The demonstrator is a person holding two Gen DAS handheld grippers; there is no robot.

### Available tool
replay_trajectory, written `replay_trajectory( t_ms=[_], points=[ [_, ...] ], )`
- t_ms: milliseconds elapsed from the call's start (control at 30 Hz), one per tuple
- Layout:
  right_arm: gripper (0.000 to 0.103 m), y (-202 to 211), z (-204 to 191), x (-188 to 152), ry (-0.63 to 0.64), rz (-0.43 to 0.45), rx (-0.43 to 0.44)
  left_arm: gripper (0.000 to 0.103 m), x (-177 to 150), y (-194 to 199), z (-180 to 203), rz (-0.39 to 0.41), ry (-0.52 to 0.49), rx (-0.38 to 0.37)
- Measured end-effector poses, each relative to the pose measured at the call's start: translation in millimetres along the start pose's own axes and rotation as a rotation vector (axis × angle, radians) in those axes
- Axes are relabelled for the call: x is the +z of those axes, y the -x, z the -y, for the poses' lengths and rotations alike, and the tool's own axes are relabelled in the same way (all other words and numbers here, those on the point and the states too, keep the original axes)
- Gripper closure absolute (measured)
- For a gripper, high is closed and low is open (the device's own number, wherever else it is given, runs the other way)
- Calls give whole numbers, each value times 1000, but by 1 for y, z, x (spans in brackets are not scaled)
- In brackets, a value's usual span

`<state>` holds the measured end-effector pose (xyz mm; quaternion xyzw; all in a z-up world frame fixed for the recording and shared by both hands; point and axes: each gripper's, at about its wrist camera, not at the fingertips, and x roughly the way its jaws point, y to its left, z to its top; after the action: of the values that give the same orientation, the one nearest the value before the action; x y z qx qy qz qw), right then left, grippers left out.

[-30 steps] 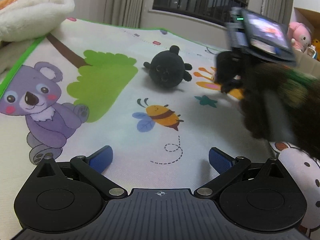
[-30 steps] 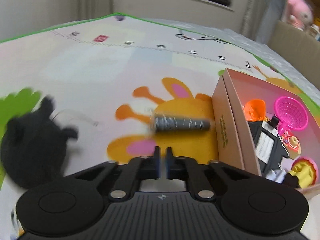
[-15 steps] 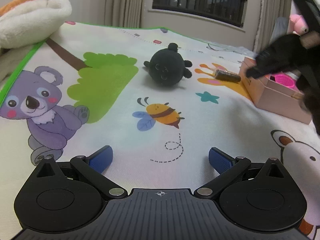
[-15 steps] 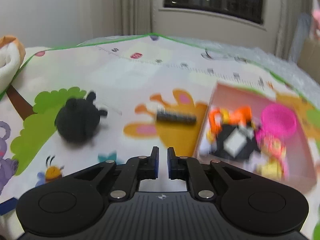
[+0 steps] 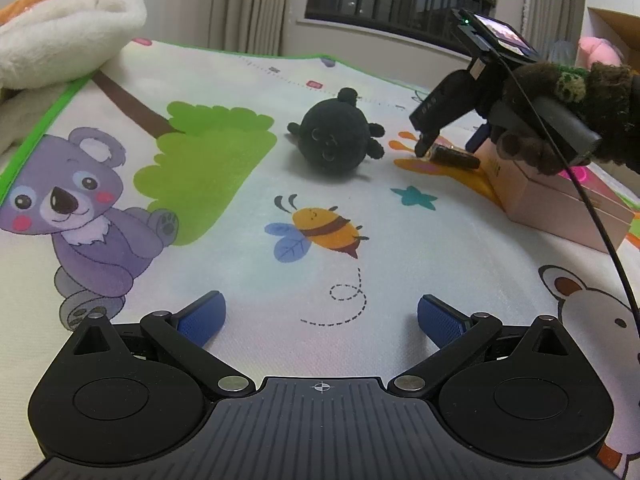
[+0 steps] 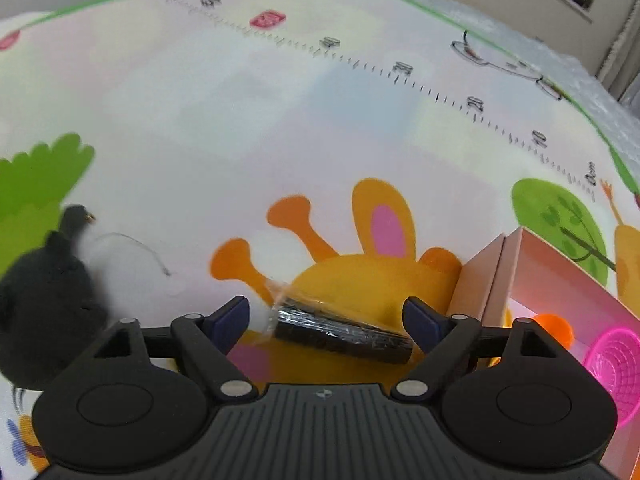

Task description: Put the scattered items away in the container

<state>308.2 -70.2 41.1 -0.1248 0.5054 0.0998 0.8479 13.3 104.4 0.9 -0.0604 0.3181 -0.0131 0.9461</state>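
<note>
Task status: partly complete. The pink box already holds several toys, among them a pink basket and an orange piece. Two items remain on the play mat: a dark wrapped roll just beside the box's outer wall, and a black plush toy farther from the box, beyond the roll. The right gripper straddles the roll, jaws opening, pads not pressing it. The left gripper hovers well apart from the box, jaws wide, empty.
</note>
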Motion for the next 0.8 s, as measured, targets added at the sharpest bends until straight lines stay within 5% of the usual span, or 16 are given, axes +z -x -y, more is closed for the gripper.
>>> replay_trajectory(
  t_ms=[100,467,667,800],
  points=[
    [53,12,-11,-14,71,-9,26,0,0,0,2,-2,-7,6],
    [72,112,-61,-142,277,-12,161,0,0,-2,4,-11,-26,21],
    [70,151,-40,-221,273,43,76,0,10,-3,14,-46,-76,38],
    [24,178,-11,-260,167,209,39,0,44,-4,16,-29,-59,-76]
  ],
)
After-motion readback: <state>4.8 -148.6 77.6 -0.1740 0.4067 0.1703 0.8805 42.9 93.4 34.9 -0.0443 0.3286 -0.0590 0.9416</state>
